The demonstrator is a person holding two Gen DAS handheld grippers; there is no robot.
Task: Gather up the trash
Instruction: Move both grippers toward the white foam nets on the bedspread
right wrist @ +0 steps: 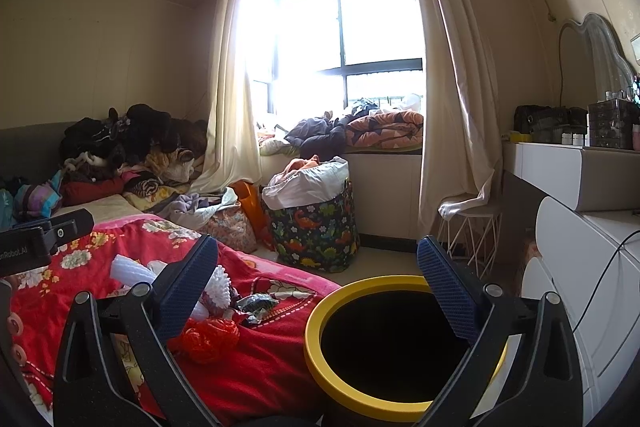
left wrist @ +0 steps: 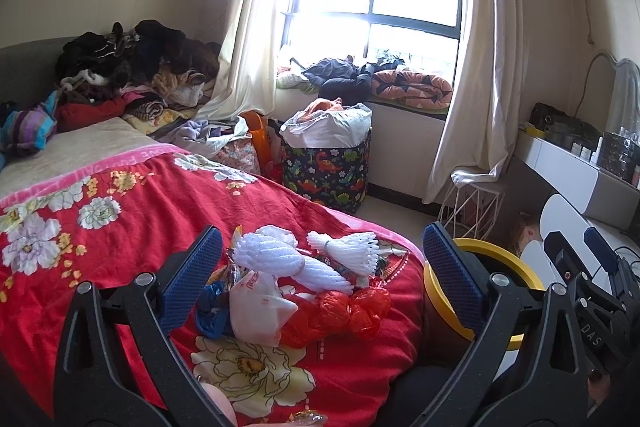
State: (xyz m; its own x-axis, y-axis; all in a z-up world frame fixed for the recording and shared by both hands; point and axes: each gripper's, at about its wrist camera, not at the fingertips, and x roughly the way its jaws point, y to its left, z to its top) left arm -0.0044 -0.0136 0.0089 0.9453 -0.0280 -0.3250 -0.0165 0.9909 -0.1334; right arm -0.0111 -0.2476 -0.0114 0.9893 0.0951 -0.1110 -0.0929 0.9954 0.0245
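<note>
Trash lies in a pile on the red flowered bedspread (left wrist: 120, 227): white foam nets (left wrist: 288, 259), a white plastic bag (left wrist: 256, 311), crumpled red plastic bags (left wrist: 344, 311), blue wrappers (left wrist: 212, 315). My left gripper (left wrist: 324, 275) is open and empty, its jaws spread around the pile just above it. A yellow-rimmed black trash bin (right wrist: 384, 347) stands beside the bed; it also shows in the left wrist view (left wrist: 500, 263). My right gripper (right wrist: 320, 291) is open and empty over the bin's near rim. The red bags (right wrist: 208, 339) and a dark wrapper (right wrist: 256, 303) show to its left.
A dinosaur-print laundry basket (left wrist: 326, 167) stands on the floor by the window. Clothes are heaped at the bed's head (left wrist: 132, 67) and on the window seat (left wrist: 360, 79). A white dresser (right wrist: 580, 247) and a wire stool (right wrist: 472, 227) are at the right.
</note>
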